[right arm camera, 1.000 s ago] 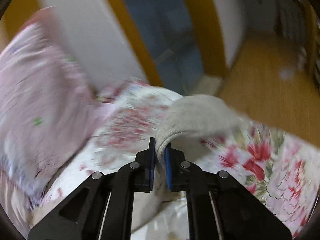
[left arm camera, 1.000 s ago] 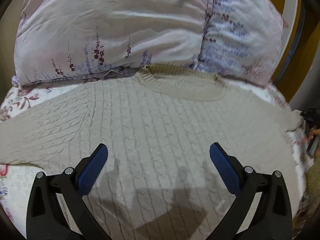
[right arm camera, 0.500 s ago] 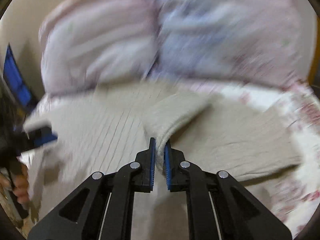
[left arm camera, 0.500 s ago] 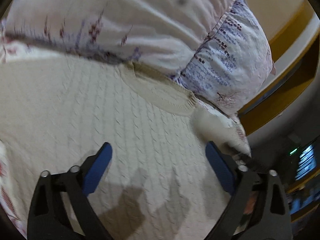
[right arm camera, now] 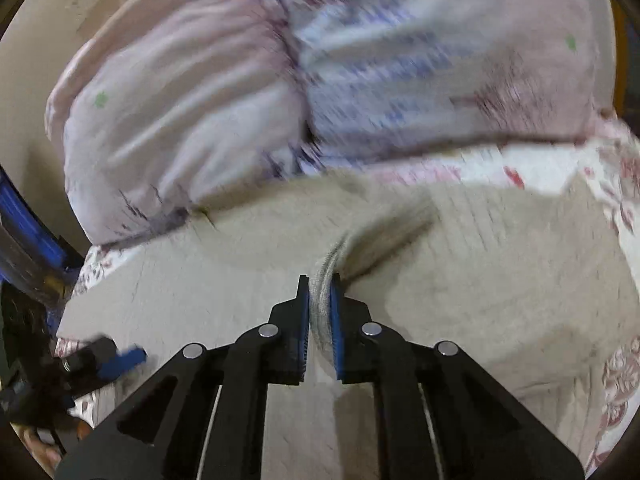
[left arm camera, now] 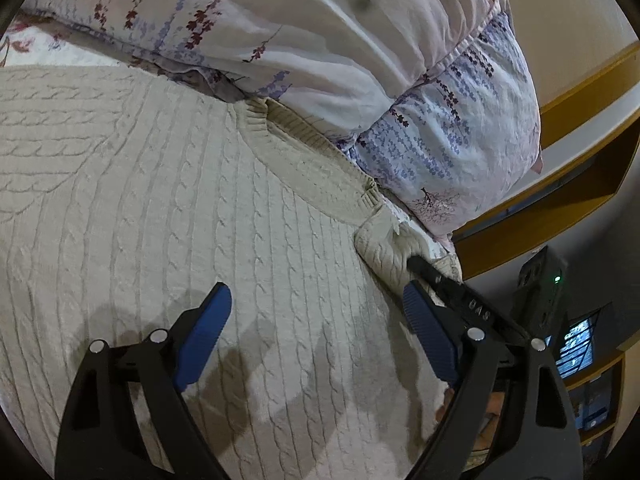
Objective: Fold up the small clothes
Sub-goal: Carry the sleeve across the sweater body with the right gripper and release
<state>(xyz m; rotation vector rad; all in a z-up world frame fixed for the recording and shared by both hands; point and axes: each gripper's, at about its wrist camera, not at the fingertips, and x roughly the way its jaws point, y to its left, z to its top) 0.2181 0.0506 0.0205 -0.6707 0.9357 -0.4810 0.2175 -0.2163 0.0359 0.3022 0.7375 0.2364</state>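
Observation:
A cream cable-knit sweater (left arm camera: 160, 200) lies flat on the bed, its ribbed neckline (left arm camera: 304, 136) against the pillows. My left gripper (left arm camera: 314, 292) hovers open just above the sweater's body, with nothing between its blue pads. My right gripper (right arm camera: 320, 284) is shut on a folded edge of the sweater's sleeve (right arm camera: 332, 256), which it holds over the sweater's body (right arm camera: 500, 280). In the left wrist view the right gripper's black tip (left arm camera: 418, 266) pinches the bunched sleeve (left arm camera: 384, 240) beside the neckline. One blue pad (right arm camera: 124, 356) of the left gripper shows at the right wrist view's left edge.
Two floral pillows (left arm camera: 320, 40) are piled behind the neckline. A floral bedsheet (right arm camera: 616, 380) shows to the right of the sweater. A yellow wooden door frame (left arm camera: 560, 200) and a dark device with a green light (left arm camera: 540, 292) stand beyond the bed's right edge.
My right gripper has carried the sleeve from the bed's edge in over the sweater's body and come into the left wrist view. The left gripper has rolled and its jaws have narrowed slightly.

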